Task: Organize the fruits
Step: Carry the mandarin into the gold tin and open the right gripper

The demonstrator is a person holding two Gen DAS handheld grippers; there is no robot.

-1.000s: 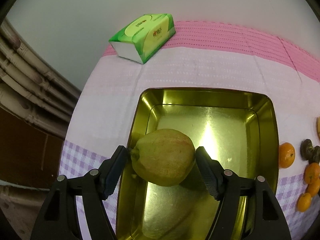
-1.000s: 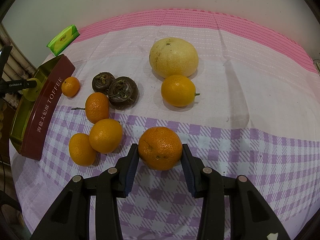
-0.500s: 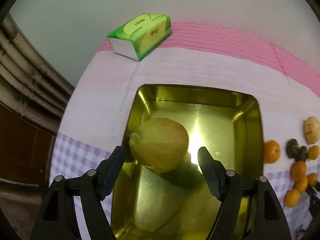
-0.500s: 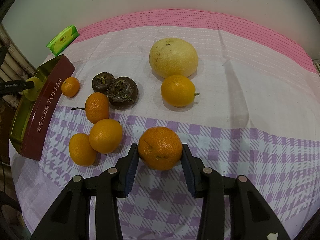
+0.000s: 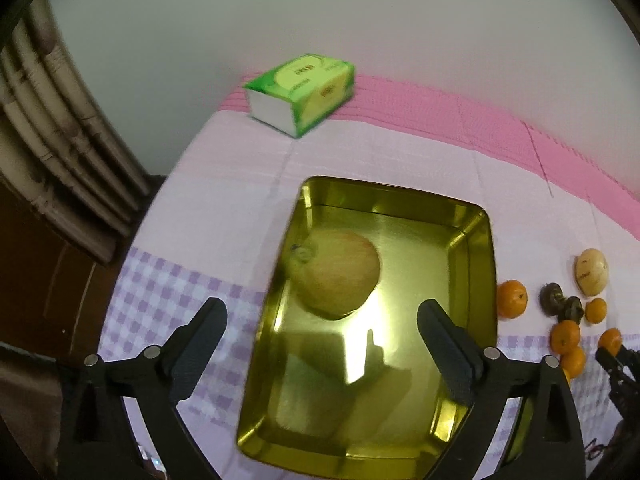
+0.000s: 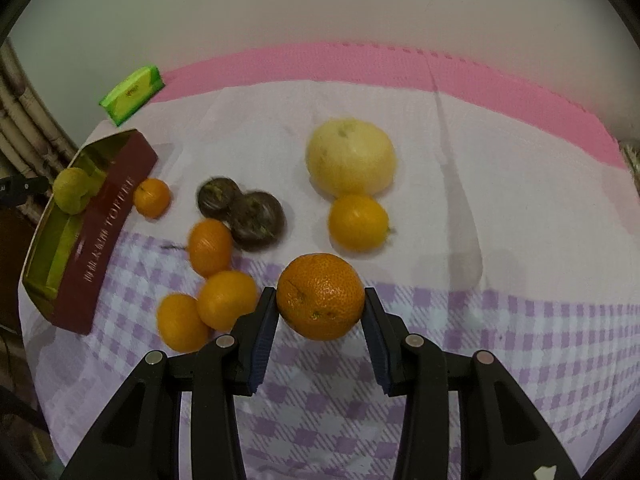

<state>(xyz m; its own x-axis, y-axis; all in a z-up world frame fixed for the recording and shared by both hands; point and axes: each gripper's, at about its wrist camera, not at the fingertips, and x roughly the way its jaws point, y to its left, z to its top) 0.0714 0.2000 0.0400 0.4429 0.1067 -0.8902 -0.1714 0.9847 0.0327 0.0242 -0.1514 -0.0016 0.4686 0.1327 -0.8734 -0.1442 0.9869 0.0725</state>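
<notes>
A yellow-green apple (image 5: pixel 334 272) lies in the gold tin tray (image 5: pixel 474 264), toward its left wall. Above and behind it my left gripper (image 5: pixel 322 338) hangs with its jaws opening wide and nothing between them. In the right wrist view the same tray (image 6: pixel 100 240) shows its dark red outer wall at the far left, with the apple (image 6: pixel 72 190) inside. My right gripper (image 6: pixel 320 334) is shut on a large orange (image 6: pixel 320 296), held a little above the checked cloth.
A green tissue pack (image 5: pixel 302 94) lies at the back of the table. Loose on the cloth are several small oranges (image 6: pixel 226 300), two dark brown fruits (image 6: pixel 256 220), a pale yellow melon (image 6: pixel 352 162) and a yellow-orange citrus (image 6: pixel 358 222). The table edge drops off left of the tray.
My left gripper let go of the apple, spread wide and rose back from the tray; the apple now rests on the tray floor. My right gripper lifted the large orange slightly off the cloth.
</notes>
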